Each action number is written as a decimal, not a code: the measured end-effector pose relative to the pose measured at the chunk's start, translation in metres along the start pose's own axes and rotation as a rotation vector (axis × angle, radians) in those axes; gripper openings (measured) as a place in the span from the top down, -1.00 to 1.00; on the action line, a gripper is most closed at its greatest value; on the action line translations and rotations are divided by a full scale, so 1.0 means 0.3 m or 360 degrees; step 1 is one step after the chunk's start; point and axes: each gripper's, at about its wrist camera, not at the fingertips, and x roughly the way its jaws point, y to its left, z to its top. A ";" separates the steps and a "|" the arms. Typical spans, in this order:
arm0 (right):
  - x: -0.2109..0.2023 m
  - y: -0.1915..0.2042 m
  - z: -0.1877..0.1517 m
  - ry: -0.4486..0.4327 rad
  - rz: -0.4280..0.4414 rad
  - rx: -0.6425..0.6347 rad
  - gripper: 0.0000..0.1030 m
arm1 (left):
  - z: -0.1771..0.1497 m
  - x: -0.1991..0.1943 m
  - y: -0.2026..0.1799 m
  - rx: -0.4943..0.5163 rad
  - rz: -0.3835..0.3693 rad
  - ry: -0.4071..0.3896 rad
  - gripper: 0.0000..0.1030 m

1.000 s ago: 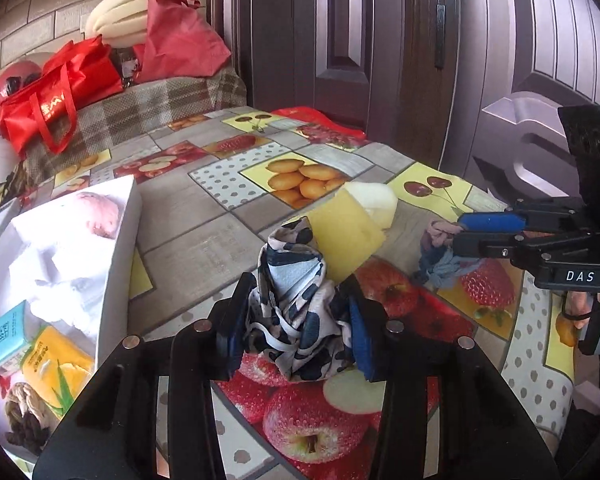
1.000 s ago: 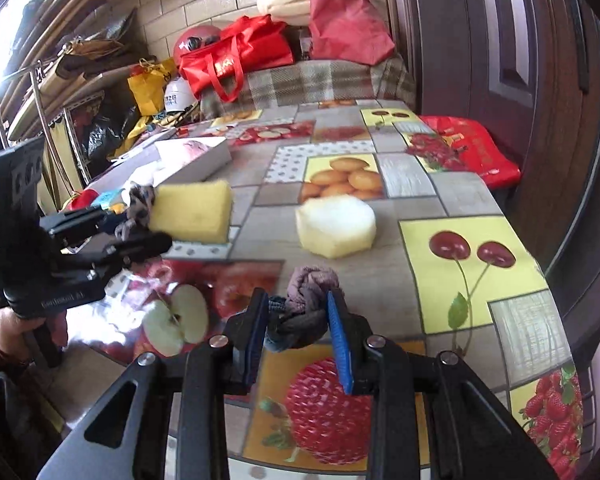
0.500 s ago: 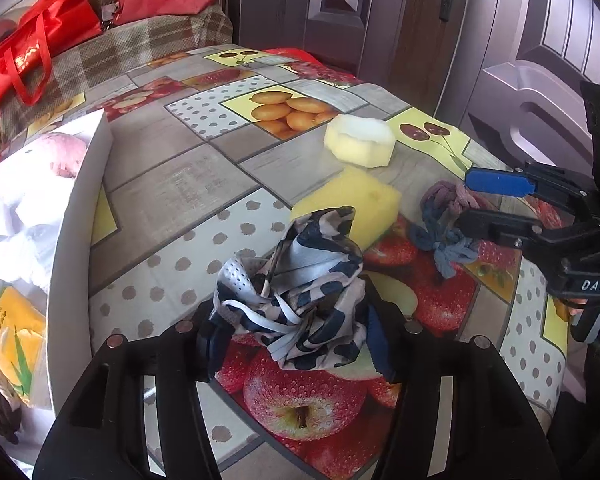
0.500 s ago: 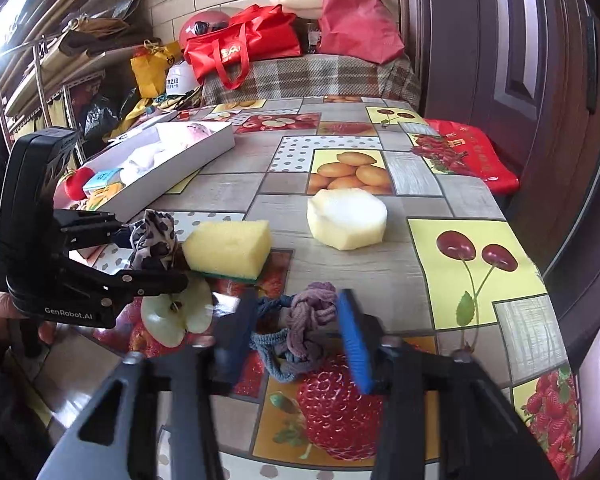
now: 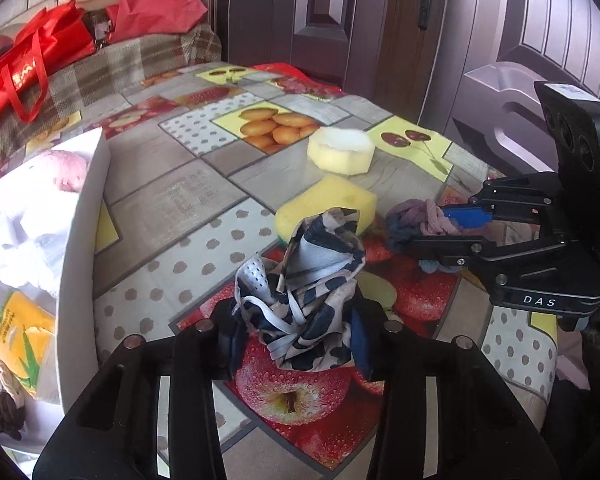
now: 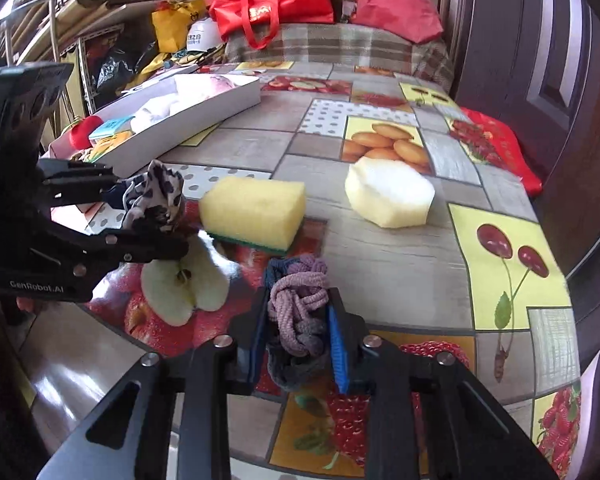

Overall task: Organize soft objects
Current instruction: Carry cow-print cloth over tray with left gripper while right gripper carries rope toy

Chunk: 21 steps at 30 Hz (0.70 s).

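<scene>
patterned cloth: black-and-white crumpled fabric bundle (image 5: 304, 288), clamped in left claw (image 5: 296, 336), jaws closing, low over counter (image 5: 172, 208) front edge
cords: mauve and blue knotted fabric cords (image 6: 298, 312), pinched tight in right claw (image 6: 298, 344)
yellow rectangular sponge (image 6: 254, 210): on counter, just behind cloth
pale hexagonal foam block (image 6: 390, 194): right of sponge
white cardboard box (image 5: 82, 216): far left, holds soft items

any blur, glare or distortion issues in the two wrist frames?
Left wrist view: strong fisheye bending with dark corners, sharp on the navy-and-white patterned cloth in the left tool. Right wrist view: same bending, blown-out light at top left, soft sheen on the fruit-print tablecloth, slight smear around the yellow rectangular sponge.
</scene>
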 end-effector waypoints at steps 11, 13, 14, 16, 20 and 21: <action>-0.170 0.071 0.028 -0.0652 -0.0058 0.0172 0.54 | -0.064 -0.217 0.010 0.0049 0.0245 -0.0528 0.21; -0.186 0.106 0.039 -0.0748 -0.0075 0.0161 0.54 | -0.075 -0.242 0.041 0.0012 0.0282 -0.0552 0.21; -0.184 0.126 0.049 -0.0766 -0.0083 0.0137 0.54 | -0.078 -0.251 0.064 -0.0011 0.0293 -0.0556 0.21; -0.171 0.166 0.068 -0.0764 -0.0076 0.0098 0.54 | -0.092 -0.272 0.113 -0.0067 0.0324 -0.0564 0.21; -0.142 0.233 0.108 -0.0743 -0.0012 0.0053 0.54 | -0.123 -0.321 0.195 -0.0128 0.0418 -0.0585 0.21; -0.133 0.247 0.118 -0.0733 0.0005 0.0045 0.54 | -0.135 -0.332 0.216 -0.0139 0.0443 -0.0588 0.21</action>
